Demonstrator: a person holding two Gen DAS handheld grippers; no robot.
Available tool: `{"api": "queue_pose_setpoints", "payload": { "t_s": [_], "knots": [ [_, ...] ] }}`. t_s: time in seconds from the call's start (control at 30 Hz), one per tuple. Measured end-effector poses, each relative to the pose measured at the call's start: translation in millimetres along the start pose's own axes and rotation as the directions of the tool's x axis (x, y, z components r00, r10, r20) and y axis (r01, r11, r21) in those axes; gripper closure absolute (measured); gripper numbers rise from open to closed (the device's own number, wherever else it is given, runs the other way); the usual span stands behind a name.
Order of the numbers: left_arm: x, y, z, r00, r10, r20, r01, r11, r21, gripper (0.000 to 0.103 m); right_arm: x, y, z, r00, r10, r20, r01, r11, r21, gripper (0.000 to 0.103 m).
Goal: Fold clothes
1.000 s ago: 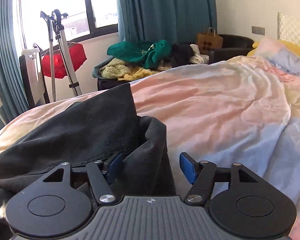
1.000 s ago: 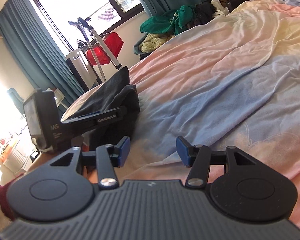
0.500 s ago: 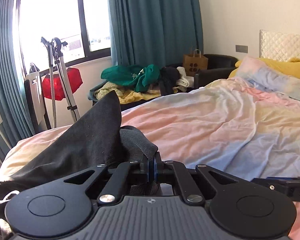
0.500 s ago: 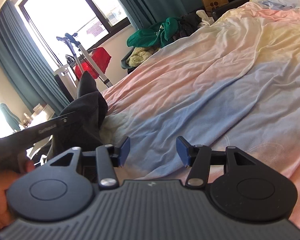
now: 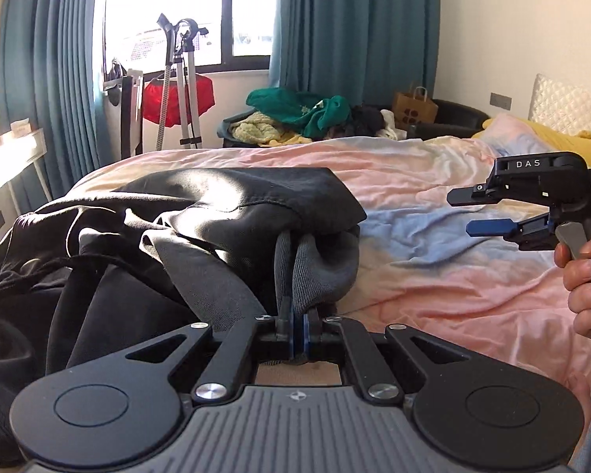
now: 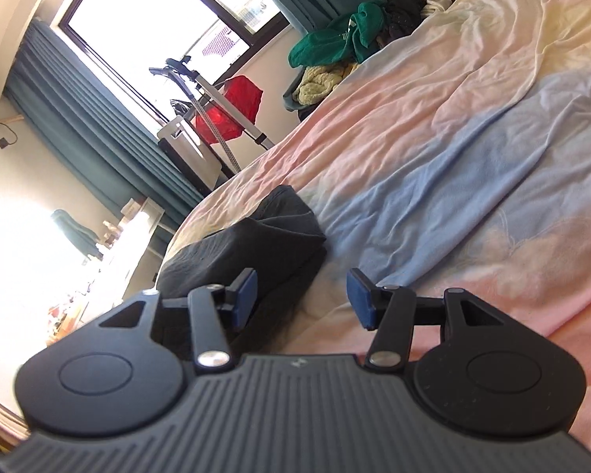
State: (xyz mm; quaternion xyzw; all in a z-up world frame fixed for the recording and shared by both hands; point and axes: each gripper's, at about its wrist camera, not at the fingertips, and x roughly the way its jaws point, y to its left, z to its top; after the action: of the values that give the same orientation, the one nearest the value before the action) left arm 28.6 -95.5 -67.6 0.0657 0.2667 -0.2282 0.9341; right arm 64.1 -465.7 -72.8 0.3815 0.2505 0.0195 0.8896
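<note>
The left hand-held gripper (image 5: 298, 327) is clamped on a fold of the black garment (image 5: 201, 213) – its bulk stretching toward frame left on the bed (image 5: 433, 276) – while the right hand-held gripper (image 6: 300, 297) stands half open, empty.

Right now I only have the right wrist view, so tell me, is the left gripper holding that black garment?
Observer: Yes. The left gripper is shut on a grey ribbed edge of the black garment.
Operator: Is my right gripper near it?
Observer: It is apart. From the left wrist view, the right gripper hovers open above the bedspread, right of the garment.
Operator: Is the garment flat?
Observer: No, it lies bunched in folds at the left.
</note>
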Motion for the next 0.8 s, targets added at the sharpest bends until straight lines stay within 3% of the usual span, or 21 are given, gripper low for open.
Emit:
{"api": "queue_pose_setpoints", "payload": {
  "t_s": [0.17, 0.4, 0.5, 0.57, 0.8],
  "knots": [
    [-2.6, 3.4, -11.4, 0.998, -0.001, 0.062, 0.005, 0.998, -0.067, 0.098, 14.6, -1.1, -10.3, 0.998, 0.018, -0.068, -0.014, 0.998, 0.055, 0.049],
    [-5.3, 13.4, -15.6, 0.996, -0.017, 0.082, 0.028, 0.989, -0.143, 0.097, 31.4, -2.8, -15.7, 0.995, 0.031, -0.09, -0.024, 0.996, 0.084, 0.054],
    [-4.1, 13.6, -16.1, 0.996, -0.023, 0.083, 0.036, 0.987, -0.159, 0.097, 41.2, -7.5, -19.2, 0.994, 0.058, -0.095, -0.045, 0.99, 0.134, 0.066],
    [-4.1, 13.2, -17.4, 0.996, -0.024, 0.085, 0.037, 0.987, -0.158, 0.096, 46.3, -9.5, -21.2, 0.993, 0.085, -0.086, -0.069, 0.984, 0.167, 0.08],
    [-3.0, 11.4, -21.1, 0.997, -0.009, 0.08, 0.021, 0.986, -0.163, 0.095, 49.9, 2.3, -21.7, 0.993, 0.102, -0.06, -0.094, 0.989, 0.115, 0.088]
  ]
}}
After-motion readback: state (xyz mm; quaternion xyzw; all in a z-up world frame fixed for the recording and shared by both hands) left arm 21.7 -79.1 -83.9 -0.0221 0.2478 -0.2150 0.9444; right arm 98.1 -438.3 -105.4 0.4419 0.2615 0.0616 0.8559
